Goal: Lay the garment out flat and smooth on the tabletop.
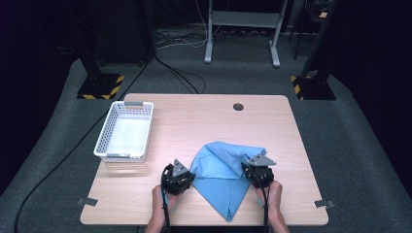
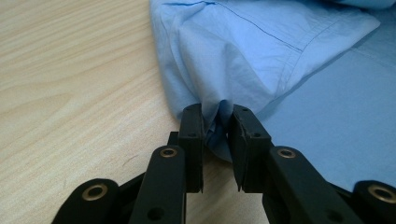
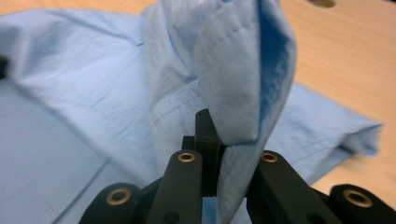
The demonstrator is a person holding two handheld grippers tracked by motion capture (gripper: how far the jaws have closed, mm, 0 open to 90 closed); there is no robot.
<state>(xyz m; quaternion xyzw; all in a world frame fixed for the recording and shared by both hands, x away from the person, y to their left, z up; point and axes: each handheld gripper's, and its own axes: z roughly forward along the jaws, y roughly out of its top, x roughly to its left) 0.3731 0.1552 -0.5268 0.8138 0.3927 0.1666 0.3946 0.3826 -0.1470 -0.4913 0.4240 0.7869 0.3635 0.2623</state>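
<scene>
A light blue shirt point(image 1: 224, 171) lies crumpled on the wooden table point(image 1: 194, 121), near its front edge. My left gripper point(image 1: 187, 171) sits at the shirt's left edge, and in the left gripper view its jaws pinch a bunched fold of the blue cloth point(image 2: 219, 119). My right gripper point(image 1: 248, 169) is at the shirt's right edge. In the right gripper view its jaws are shut on a raised, stitched fold of the shirt point(image 3: 233, 84), which stands up between them. Both grippers point(image 2: 218, 112) point(image 3: 224, 140) hold cloth just above the tabletop.
A white mesh basket point(image 1: 124, 131) stands at the left of the table, with nothing inside it. A round cable hole point(image 1: 238, 107) sits near the table's far edge. Bare wood lies between the basket and the shirt.
</scene>
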